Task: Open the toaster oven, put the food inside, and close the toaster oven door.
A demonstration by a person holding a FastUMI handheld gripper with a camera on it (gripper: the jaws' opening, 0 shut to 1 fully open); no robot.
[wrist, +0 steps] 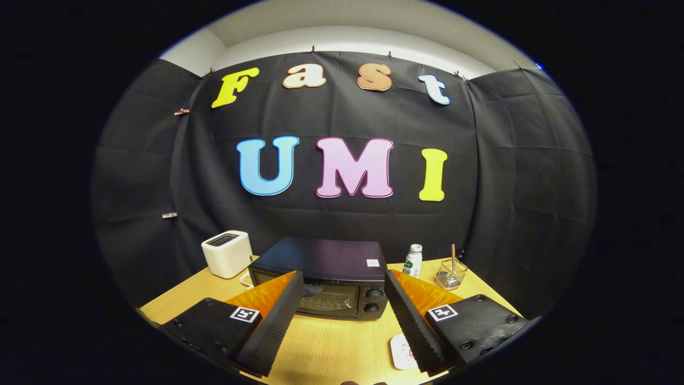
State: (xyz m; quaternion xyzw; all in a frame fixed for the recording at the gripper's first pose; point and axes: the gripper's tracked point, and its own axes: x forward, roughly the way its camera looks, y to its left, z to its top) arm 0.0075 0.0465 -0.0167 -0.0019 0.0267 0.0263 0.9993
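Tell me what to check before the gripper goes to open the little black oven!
1. Door of the black boxy toaster oven shut, ready to be pulled: ok.
2. Gripper fingers apart with nothing between them: ok.
3. Oven straight ahead, beyond the fingertips, wooden table bare in between: ok.
4. Door handle easy to grab: cannot tell, one finger hides part of the door.
5. Food ready: cannot tell; a white flat thing lies by the other finger, mostly hidden.
6. White boxy toaster, white bottle and wire basket stand beside the oven, away from the door: ok.
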